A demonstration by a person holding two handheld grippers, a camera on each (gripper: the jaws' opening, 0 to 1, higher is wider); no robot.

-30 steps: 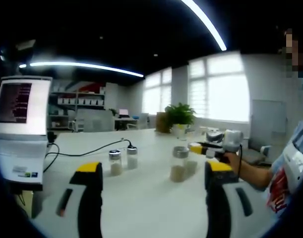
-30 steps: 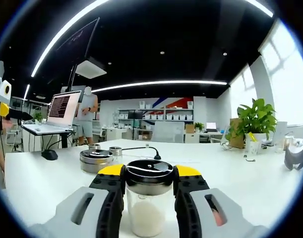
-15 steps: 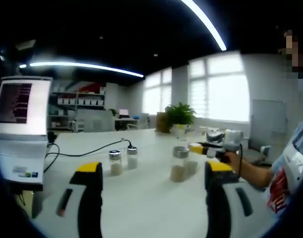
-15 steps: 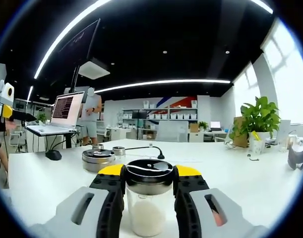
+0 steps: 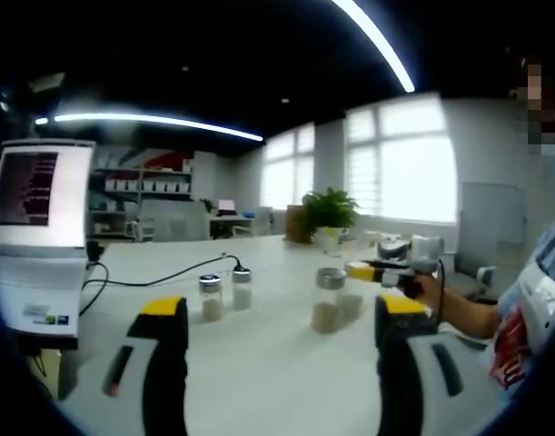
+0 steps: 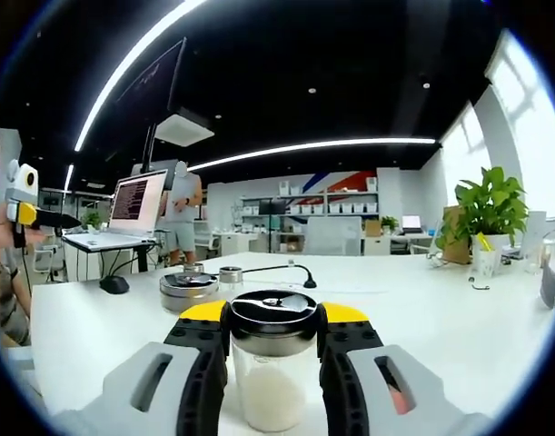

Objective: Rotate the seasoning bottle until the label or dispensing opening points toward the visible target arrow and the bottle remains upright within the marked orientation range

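Right gripper (image 6: 272, 363) clamped on upright seasoning bottle (image 6: 272, 368), ready to twist | left gripper (image 5: 275, 359) jaws apart, idle over table (image 5: 259, 363)

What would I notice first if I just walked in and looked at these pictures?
First, the seasoning bottle with white powder, upright and squeezed between the yellow-tipped jaws of the right gripper, low in the middle of the right gripper view. Next, the left gripper held open over the white table, with small jars ahead.
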